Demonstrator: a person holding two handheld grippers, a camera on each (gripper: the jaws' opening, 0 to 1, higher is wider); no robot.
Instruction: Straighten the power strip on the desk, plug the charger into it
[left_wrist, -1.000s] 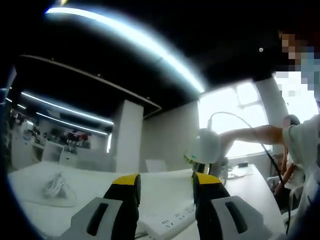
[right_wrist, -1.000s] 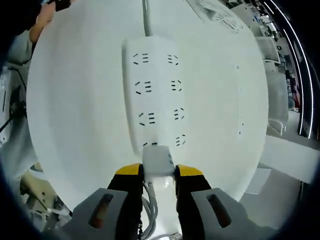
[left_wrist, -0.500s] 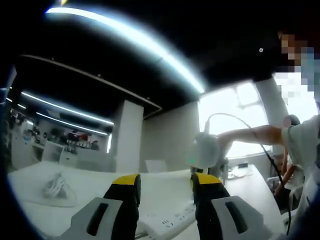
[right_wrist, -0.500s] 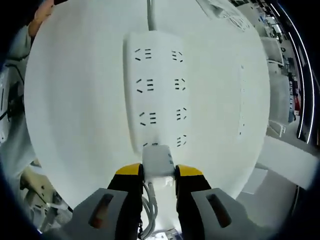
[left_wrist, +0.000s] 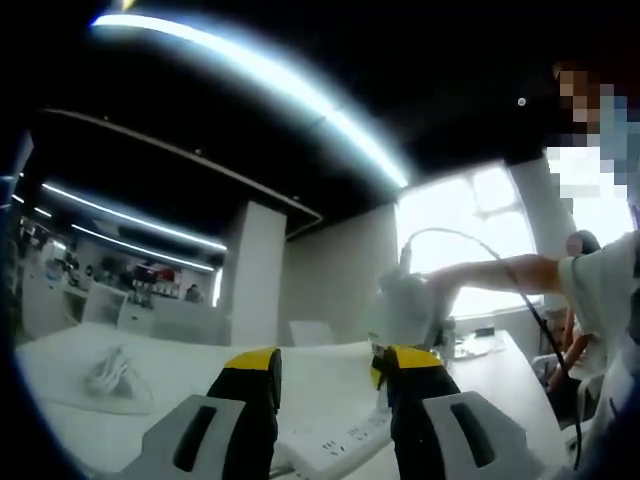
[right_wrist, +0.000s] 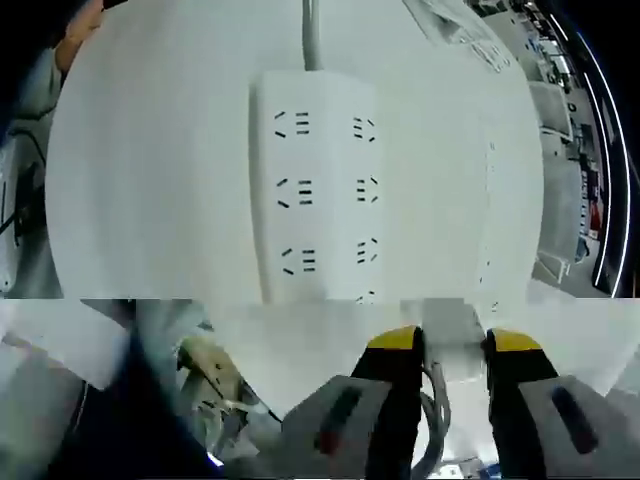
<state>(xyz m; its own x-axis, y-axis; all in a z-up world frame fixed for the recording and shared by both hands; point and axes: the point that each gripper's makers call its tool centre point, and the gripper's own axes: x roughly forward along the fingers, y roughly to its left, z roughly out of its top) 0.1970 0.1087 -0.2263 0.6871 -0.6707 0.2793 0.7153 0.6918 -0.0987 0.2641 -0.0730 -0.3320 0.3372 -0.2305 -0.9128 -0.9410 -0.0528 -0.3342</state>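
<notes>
White charger (right_wrist: 452, 335) clamped in right gripper (right_wrist: 452, 352) jaws, poised over power strip (right_wrist: 318, 190) sockets for insertion. Left gripper (left_wrist: 330, 375) jaws wide, empty, above tabletop (left_wrist: 320, 385).

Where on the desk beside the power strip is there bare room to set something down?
Bare desk lies on both long sides of the power strip. Its near end is crowded by the right gripper clamping the charger.
</notes>
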